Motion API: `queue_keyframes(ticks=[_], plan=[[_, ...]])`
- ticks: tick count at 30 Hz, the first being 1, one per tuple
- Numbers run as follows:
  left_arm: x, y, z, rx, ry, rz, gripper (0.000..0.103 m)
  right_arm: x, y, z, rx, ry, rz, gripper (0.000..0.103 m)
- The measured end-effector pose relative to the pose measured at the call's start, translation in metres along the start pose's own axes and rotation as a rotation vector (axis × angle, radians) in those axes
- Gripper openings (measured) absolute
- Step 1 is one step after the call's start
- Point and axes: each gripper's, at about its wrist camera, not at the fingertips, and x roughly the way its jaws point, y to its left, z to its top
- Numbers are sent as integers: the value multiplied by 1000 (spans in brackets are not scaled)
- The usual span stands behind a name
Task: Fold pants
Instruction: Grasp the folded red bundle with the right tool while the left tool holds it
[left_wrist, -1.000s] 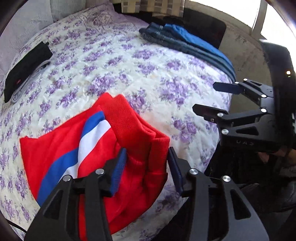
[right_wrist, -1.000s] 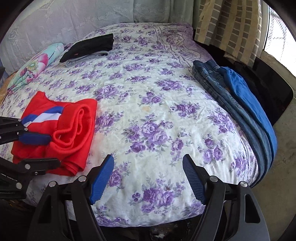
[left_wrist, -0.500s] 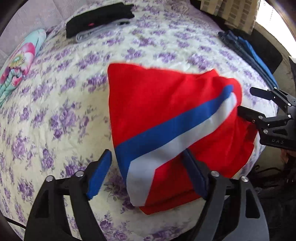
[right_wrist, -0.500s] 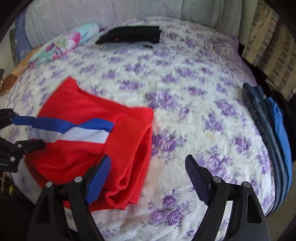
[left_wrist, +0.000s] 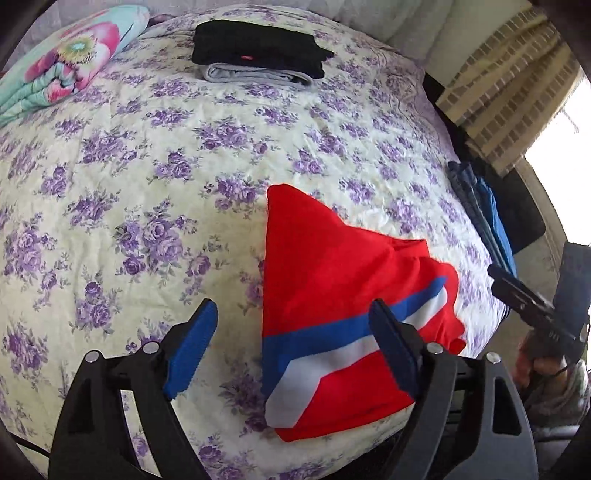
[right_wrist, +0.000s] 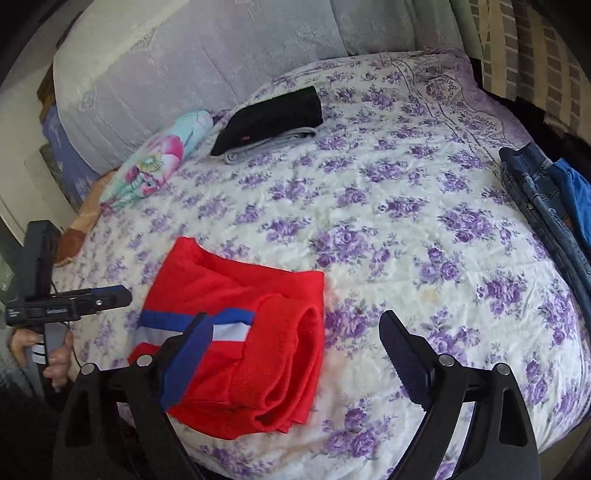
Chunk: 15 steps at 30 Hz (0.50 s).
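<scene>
The red pants (left_wrist: 332, 280) with a blue and white stripe lie folded in a compact bundle at the near edge of the bed (left_wrist: 147, 184). They also show in the right wrist view (right_wrist: 236, 306), with the rolled waistband facing right. My left gripper (left_wrist: 291, 343) is open and empty, hovering above the bundle's left edge. My right gripper (right_wrist: 295, 354) is open and empty, above the bundle's right side. Each gripper shows in the other's view, the right (left_wrist: 532, 306) and the left (right_wrist: 74, 302); neither holds cloth.
A folded black and grey stack (left_wrist: 258, 55) lies at the far side of the bed. A floral pillow (left_wrist: 66, 62) lies at the far left. Blue jeans and a blue garment (right_wrist: 546, 206) lie along the right edge. A curtain (left_wrist: 509, 77) hangs beyond.
My left gripper let go of the red pants and opened. It pulled back and swung left. Both grippers now sit above the folded bundle, which rests on the bed.
</scene>
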Motion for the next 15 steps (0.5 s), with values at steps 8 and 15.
queue_keyframes(ticks=[8,15], plan=[[43,-22,5,39,62,77,81,15,-13,-3,10,21,101,80],[53,-26,-9,-53,80,150,83,36,-42,-5,26,103,248,80]])
